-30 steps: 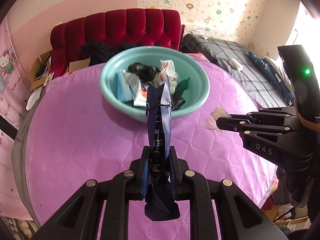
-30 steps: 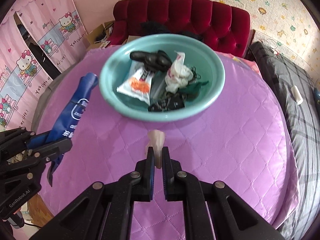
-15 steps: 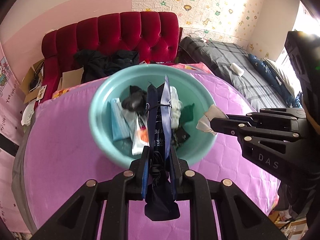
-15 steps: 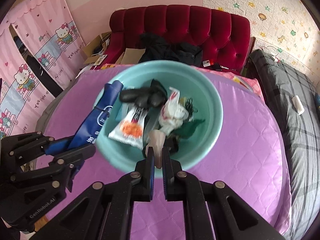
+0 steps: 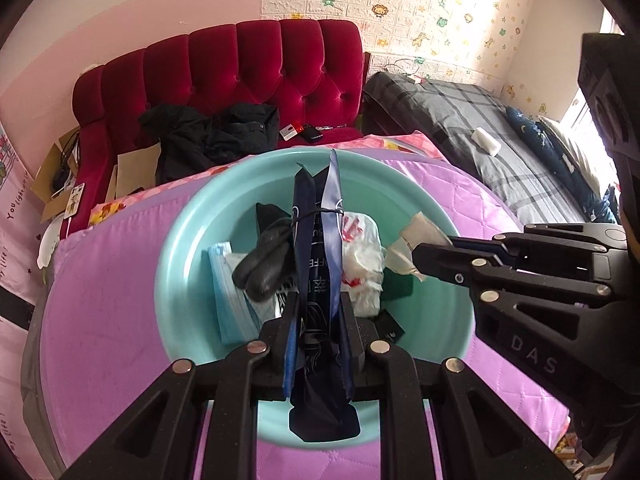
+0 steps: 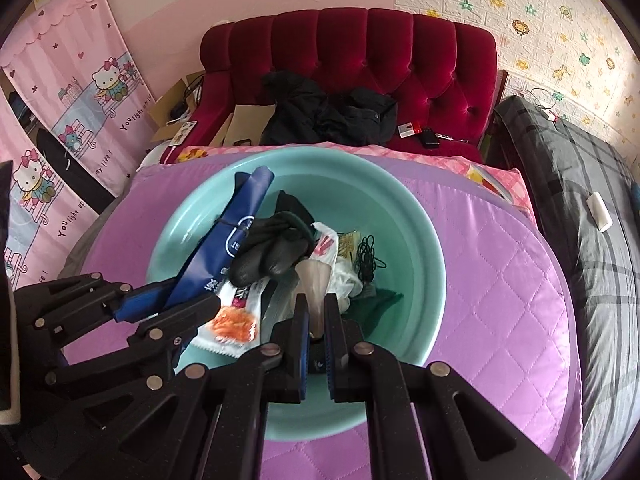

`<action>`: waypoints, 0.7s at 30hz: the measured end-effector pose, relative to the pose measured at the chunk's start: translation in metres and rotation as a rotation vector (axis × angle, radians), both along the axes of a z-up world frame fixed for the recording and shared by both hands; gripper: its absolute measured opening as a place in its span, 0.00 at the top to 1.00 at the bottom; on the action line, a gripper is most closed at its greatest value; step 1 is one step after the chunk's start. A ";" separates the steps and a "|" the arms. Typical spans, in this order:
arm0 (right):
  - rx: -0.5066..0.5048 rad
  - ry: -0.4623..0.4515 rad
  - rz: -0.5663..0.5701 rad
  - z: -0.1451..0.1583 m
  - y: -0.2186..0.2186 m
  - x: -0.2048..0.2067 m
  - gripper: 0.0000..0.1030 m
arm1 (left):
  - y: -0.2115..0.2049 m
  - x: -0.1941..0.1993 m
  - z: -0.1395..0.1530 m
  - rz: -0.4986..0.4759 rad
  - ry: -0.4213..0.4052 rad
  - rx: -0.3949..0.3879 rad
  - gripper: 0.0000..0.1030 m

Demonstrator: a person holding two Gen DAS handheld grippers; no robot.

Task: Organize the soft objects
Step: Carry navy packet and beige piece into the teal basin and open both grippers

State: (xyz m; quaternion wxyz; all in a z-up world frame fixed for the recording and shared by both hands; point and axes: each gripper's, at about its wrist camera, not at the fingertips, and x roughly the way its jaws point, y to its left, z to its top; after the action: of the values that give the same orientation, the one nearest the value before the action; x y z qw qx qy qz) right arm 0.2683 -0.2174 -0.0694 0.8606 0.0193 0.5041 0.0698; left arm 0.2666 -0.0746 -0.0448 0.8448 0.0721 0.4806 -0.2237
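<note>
- We see the left claw point(image 5: 318, 312) clenched on a folded dark blue pouch point(image 5: 316, 248), which has a thin black band around its middle and stands up between the fingers, its upper end reaching toward the far rim of the teal basin point(image 5: 188, 220).
- In the right wrist view that same blue pouch point(image 6: 224, 248) slants over the left side of the basin point(image 6: 424, 240), gripped low down by the left claw point(image 6: 168, 308).
- The right claw point(image 6: 314, 320) is clenched on a small pale, crumpled wrapper point(image 6: 316, 280), and we see it held above the basin's contents.
- From the left wrist view the right claw point(image 5: 418, 256) comes in from the right, with the pale wrapper point(image 5: 412, 240) at its tip over the basin's right half.
- Inside the basin we make out a black glove point(image 6: 268, 256), a white snack packet with orange print point(image 6: 232, 320), a white plastic bag with red print point(image 5: 360, 264), a light blue face mask point(image 5: 232, 288), a coiled black cord point(image 6: 366, 260) and a dark green cloth point(image 6: 380, 304).
- The basin sits on a desk covered by a purple quilted cloth point(image 6: 500, 280).
- Behind the desk stands a red tufted sofa point(image 6: 360, 48) with dark clothes point(image 6: 328, 116) piled on it, and a bed with grey plaid bedding point(image 6: 592, 208) lies to the right.
</note>
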 end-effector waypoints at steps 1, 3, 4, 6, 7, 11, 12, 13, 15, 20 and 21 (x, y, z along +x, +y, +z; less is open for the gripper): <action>0.004 0.006 -0.003 -0.003 -0.001 0.003 0.95 | -0.001 0.003 -0.002 -0.002 0.000 0.004 0.82; 0.020 0.016 -0.012 -0.007 -0.003 0.008 0.95 | -0.002 0.006 -0.004 -0.001 0.001 0.009 0.82; 0.026 0.020 -0.018 -0.009 -0.004 0.010 0.95 | -0.003 0.009 -0.006 0.001 0.002 0.012 0.82; 0.033 0.023 -0.022 -0.010 -0.005 0.012 0.95 | -0.004 0.012 -0.008 0.004 0.008 0.016 0.82; 0.037 0.024 -0.022 -0.010 -0.006 0.013 0.95 | -0.003 0.012 -0.009 0.005 0.008 0.019 0.82; 0.037 0.019 -0.018 -0.008 -0.003 0.014 0.93 | -0.005 0.013 -0.010 -0.002 0.006 0.018 0.82; 0.035 0.020 -0.018 -0.008 -0.003 0.015 0.90 | -0.006 0.013 -0.010 -0.006 0.003 0.021 0.81; 0.033 0.020 -0.018 -0.008 -0.003 0.016 0.85 | -0.007 0.013 -0.011 -0.009 0.001 0.025 0.80; 0.041 0.020 -0.016 -0.007 -0.003 0.017 0.75 | -0.009 0.012 -0.011 -0.013 -0.009 0.040 0.80; 0.020 0.000 -0.033 -0.002 -0.003 0.015 0.53 | -0.010 0.010 -0.008 0.000 -0.026 0.073 0.24; 0.014 -0.005 -0.038 -0.001 -0.004 0.014 0.48 | -0.010 0.009 -0.007 0.006 -0.035 0.074 0.16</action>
State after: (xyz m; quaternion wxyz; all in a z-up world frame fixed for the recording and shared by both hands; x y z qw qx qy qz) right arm 0.2825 -0.2210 -0.0699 0.8628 0.0349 0.5011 0.0570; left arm 0.2758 -0.0842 -0.0520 0.8506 0.1060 0.4738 -0.2018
